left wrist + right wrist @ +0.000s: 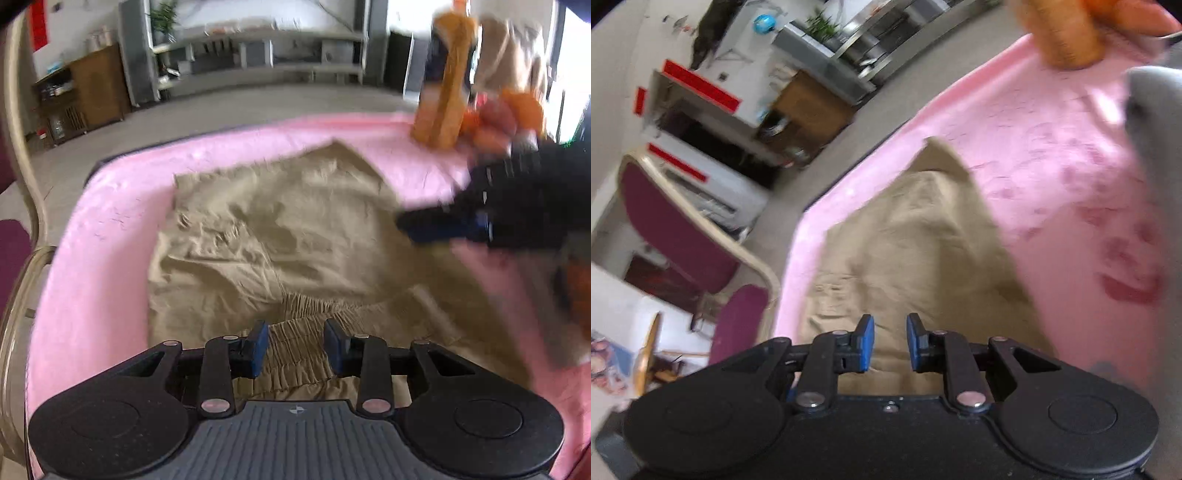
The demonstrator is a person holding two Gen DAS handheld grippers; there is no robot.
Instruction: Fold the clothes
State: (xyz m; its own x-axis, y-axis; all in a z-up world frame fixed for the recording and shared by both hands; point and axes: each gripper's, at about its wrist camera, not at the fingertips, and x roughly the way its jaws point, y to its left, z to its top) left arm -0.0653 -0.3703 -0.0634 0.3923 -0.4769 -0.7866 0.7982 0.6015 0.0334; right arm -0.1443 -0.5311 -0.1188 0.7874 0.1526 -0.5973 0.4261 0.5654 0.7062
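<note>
Khaki shorts (280,236) lie spread and wrinkled on a pink cloth-covered table (110,221). Their gathered elastic waistband (295,332) is nearest me, running between the fingers of my left gripper (295,349), which is open just above it. My right gripper (436,225) comes in from the right in the left wrist view, blurred, over the shorts' right edge. In the right wrist view the shorts (916,240) stretch away below the right gripper (890,343), which stands open with nothing between its blue pads.
A tall orange-brown object (443,81) and orange and red items (498,114) stand at the table's far right. A grey object (1152,155) sits at the right edge. A purple chair (676,229) stands left of the table. Shelves and cabinets line the far wall.
</note>
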